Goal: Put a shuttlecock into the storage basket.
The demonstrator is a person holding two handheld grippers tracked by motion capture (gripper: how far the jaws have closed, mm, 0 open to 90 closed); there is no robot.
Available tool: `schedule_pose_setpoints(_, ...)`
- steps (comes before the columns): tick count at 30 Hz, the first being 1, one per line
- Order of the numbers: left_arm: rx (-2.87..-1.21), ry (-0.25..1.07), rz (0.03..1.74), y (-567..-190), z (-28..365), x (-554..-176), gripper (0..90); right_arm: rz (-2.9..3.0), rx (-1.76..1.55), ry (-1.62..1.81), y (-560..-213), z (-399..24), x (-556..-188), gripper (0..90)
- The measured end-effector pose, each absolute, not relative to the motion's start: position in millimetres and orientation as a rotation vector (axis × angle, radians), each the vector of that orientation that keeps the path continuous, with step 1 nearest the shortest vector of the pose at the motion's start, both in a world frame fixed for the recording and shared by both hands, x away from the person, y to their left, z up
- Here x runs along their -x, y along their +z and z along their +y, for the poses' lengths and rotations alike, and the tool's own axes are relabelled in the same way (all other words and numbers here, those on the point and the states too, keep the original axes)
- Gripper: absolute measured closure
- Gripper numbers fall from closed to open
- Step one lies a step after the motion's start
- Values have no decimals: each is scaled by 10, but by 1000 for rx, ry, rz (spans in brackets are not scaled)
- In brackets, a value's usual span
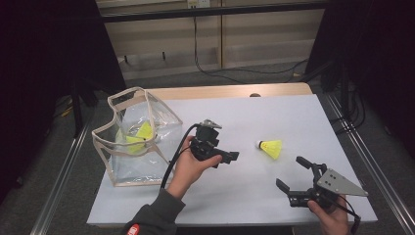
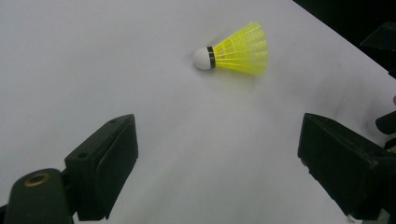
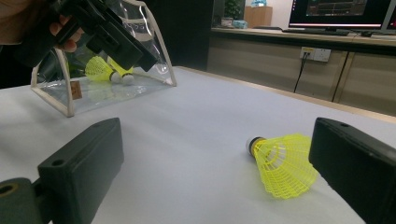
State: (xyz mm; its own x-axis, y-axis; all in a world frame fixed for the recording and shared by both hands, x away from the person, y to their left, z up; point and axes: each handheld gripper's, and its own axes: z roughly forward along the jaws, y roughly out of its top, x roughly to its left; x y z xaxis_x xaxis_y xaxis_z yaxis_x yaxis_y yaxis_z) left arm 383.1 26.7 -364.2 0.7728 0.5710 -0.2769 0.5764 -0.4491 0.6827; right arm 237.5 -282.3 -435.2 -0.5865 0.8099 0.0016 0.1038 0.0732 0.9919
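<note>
A: The left claw — is it gripping anything?

B: No, it's spread wide and empty, above the table, aimed at the shuttlecock.

A: And the right claw?

B: Also released, just beside the shuttlecock, which lies on its side. Two more sit inside the clear bag.

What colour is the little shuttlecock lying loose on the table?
The shuttlecock has a bright yellow skirt and white tip with a black band, clearest in the left gripper view.
</note>
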Motion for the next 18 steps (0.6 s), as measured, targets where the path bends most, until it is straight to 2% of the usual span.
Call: schedule_pose_setpoints(18, -2158, -25, 828, -3755, 122, -3829, 123, 1773, -908, 1562, -4351, -2833, -2373, 30)
